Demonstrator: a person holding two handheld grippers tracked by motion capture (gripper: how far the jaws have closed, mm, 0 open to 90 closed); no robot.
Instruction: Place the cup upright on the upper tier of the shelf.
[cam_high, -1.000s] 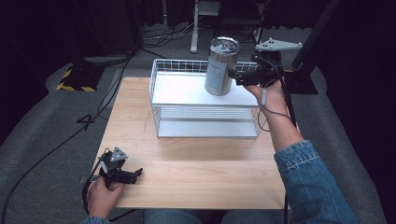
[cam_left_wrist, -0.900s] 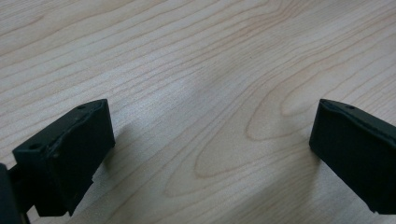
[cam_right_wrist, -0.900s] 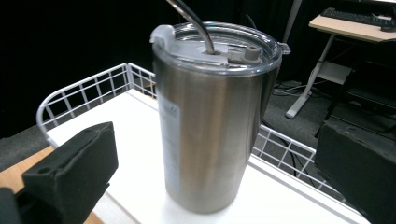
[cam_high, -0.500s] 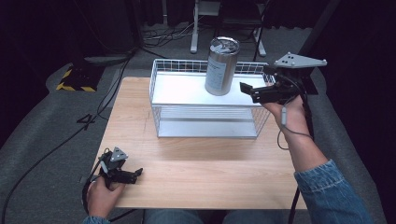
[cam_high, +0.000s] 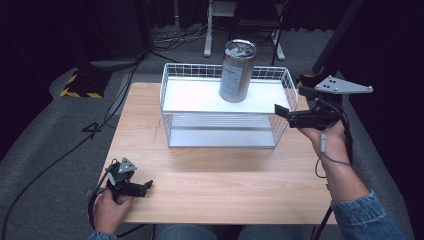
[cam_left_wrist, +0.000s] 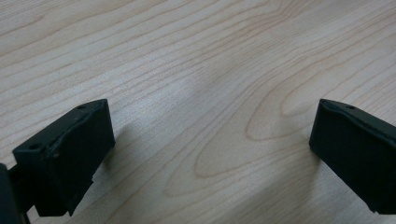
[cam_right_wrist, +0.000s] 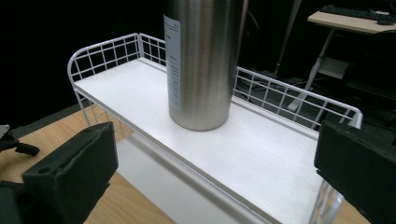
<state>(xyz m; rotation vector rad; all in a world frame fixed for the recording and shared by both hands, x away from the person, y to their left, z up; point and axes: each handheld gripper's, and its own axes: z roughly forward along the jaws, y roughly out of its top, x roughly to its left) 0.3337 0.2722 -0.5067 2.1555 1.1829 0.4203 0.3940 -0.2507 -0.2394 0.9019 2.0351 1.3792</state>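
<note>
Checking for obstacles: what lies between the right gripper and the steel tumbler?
Only bare white shelf board separates right gripper from the upright steel tumbler, per the right gripper view.

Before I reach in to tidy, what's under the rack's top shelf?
Under the white wire rack's top shelf, a white lower shelf looks bare. Its back part is covered by the top board, where a steel tumbler stands.
</note>
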